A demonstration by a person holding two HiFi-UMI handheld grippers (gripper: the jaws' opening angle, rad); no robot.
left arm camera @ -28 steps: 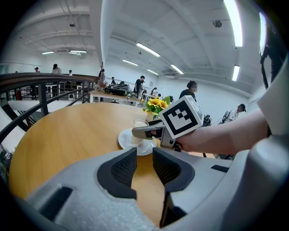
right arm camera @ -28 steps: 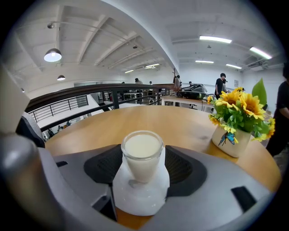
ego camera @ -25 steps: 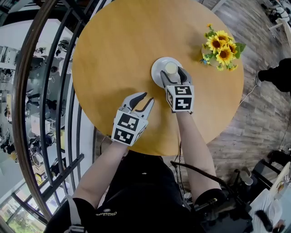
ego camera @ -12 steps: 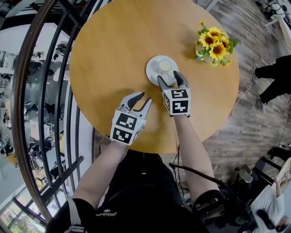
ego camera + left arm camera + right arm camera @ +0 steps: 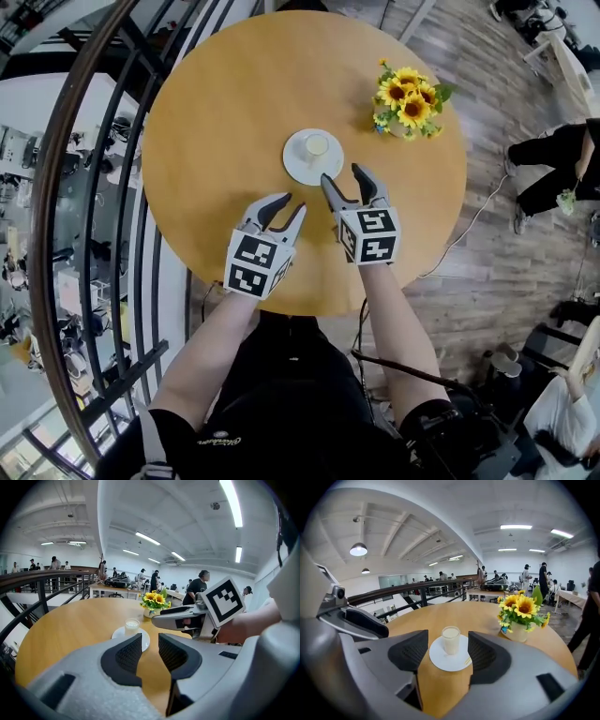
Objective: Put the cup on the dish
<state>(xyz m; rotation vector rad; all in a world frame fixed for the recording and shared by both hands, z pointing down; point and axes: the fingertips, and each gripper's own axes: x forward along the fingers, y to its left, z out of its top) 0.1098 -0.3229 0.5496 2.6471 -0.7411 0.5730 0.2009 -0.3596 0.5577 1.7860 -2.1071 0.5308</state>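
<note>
A small cup (image 5: 317, 146) of pale liquid stands upright on a white dish (image 5: 302, 167) near the middle of the round wooden table (image 5: 225, 103). My right gripper (image 5: 342, 177) is open just short of the dish, its jaws spread wide and empty. In the right gripper view the cup (image 5: 451, 640) and dish (image 5: 440, 663) show beyond that gripper (image 5: 447, 645). My left gripper (image 5: 289, 206) hovers to the left and nearer me, open with a narrow gap and holding nothing. The left gripper view has the cup (image 5: 132, 625), the dish (image 5: 118, 633) and the right gripper (image 5: 180, 617) beyond the left gripper (image 5: 150, 651).
A vase of sunflowers (image 5: 405, 97) stands at the table's far right. A dark metal railing (image 5: 112, 216) curves along the left of the table. The near table edge (image 5: 309, 309) lies just under my wrists. People and desks stand in the far background.
My right gripper has drawn back from around the cup toward me, leaving the cup on the dish. The left gripper has barely moved.
</note>
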